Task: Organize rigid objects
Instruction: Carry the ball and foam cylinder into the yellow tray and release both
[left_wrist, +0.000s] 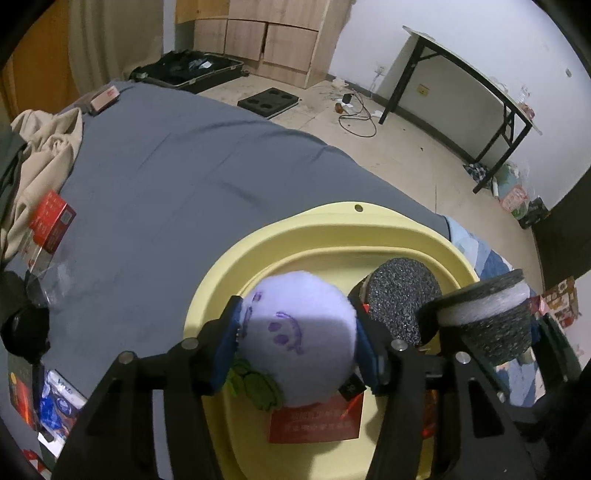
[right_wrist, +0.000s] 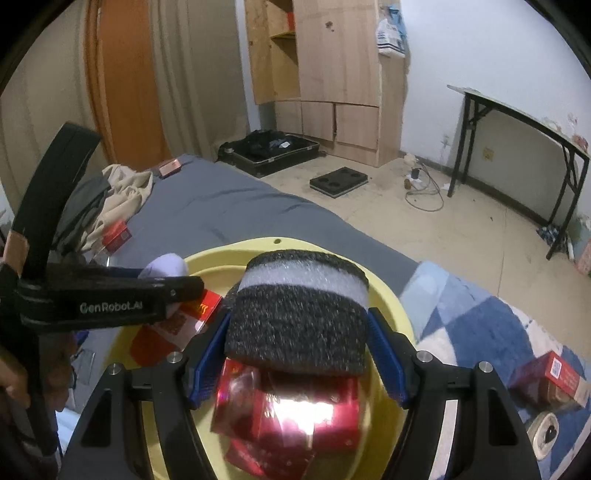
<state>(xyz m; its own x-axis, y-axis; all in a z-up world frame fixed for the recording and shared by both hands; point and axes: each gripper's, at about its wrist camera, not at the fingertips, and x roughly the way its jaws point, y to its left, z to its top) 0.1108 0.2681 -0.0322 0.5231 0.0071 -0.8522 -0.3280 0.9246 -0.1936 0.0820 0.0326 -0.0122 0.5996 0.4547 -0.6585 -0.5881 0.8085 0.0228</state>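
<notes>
Item: left gripper (left_wrist: 297, 345) clamped on a plush ball (left_wrist: 299, 332), right gripper (right_wrist: 297, 345) clamped on a foam block (right_wrist: 299, 314), both over the yellow basin (left_wrist: 325, 221) holding red boxes (right_wrist: 295, 417); risk: released together, either could bounce off the boxes and out.

This is a bedroom in someone's home, lived-in and a bit untidy. A bed with a grey sheet (left_wrist: 192, 158) fills the middle, with a beige garment (left_wrist: 44, 147) heaped at its far end, and beyond it stand a plywood wardrobe (right_wrist: 332, 74), an orange door (right_wrist: 125, 85) and an open black suitcase (right_wrist: 269, 151) lying on the worn tile floor (right_wrist: 461, 229). Against the white wall is a folding table (right_wrist: 517, 122) with black legs, and loose cables (right_wrist: 424, 192) trail from a wall socket nearby.
</notes>
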